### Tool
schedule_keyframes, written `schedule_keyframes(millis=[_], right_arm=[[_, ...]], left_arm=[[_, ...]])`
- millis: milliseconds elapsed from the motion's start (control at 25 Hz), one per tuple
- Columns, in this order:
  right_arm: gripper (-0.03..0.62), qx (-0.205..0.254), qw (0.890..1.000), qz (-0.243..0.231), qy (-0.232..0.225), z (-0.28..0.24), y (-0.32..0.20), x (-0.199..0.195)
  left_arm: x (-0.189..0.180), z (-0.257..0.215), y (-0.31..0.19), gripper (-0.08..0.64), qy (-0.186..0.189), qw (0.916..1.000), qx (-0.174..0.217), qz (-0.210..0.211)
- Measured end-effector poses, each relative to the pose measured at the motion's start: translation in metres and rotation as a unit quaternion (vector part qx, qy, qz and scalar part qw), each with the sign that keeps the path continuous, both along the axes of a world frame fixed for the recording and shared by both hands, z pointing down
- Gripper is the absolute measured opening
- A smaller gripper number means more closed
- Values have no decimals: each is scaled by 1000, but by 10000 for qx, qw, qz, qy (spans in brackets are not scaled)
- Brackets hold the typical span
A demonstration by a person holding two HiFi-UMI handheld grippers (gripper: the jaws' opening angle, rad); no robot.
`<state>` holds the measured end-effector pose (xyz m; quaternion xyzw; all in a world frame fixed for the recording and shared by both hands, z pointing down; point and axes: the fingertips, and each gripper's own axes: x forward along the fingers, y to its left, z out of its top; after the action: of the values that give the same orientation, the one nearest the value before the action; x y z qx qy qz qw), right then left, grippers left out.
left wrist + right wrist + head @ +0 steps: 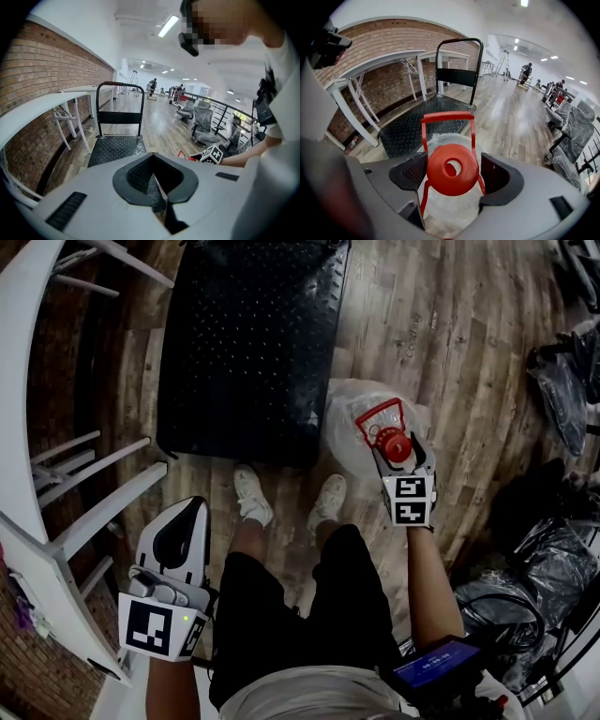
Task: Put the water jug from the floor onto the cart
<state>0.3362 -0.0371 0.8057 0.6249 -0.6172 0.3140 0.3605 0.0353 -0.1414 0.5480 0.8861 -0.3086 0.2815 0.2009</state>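
Hanging low at the person's left, the left claw (157,192) is clenched on nothing, its jaws pressed together and aimed toward the cart (253,343), whose black studded deck lies bare with its push handle at the far end.

Just beside the deck's near right corner, the water jug (361,423) stands upright on the wooden floor (441,352), not yet lifted.

Farther right, the right claw (453,176) is released. Its jaws stand wide on either side of the jug's red cap (397,444), with a gap showing at the right-hand pad, so nothing is gripped.

The jug looks like a big clear plastic bottle, far wider than either claw can span. Its rounded, smooth walls would likely slip under the pads and may flex. Whether it holds water cannot be made out here. If it is full it would be heavy and would swing under a one-point hold.

The firm places to take it appear to be the narrow neck under the cap, where the cap's rim would stop the jaws sliding off, or the top bar of the stiff red carry handle (447,117) rising behind the cap. The idle left claw could steady the body during the lift.
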Motion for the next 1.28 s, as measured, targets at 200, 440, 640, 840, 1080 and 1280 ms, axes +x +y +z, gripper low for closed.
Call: schedule_keyframes(millis=[200, 440, 640, 840, 1080, 1280], right_arm=[[327, -100, 9999, 62, -68, 1, -2, 0], [316, -137, 9997, 149, -170, 3, -2, -1], [314, -106, 9996, 234, -153, 1, 4, 1], [314, 42, 9996, 259, -134, -32, 11, 4], [314, -7, 9997, 236, -47, -99, 21, 7], [314, 102, 9998, 160, 75, -167, 22, 7]], left_arm=[[-1, -3, -4, 2, 114, 9998, -94, -100], [4, -5, -7, 2, 139, 9998, -109, -105], [6, -9, -6, 1, 126, 9998, -126, -87], [3, -19, -10, 1, 103, 9999, -51, -44], [-5, -38, -12, 1, 477, 9984, -230, -182], [-23, -54, -17, 0, 382, 9989, -12, -277]])
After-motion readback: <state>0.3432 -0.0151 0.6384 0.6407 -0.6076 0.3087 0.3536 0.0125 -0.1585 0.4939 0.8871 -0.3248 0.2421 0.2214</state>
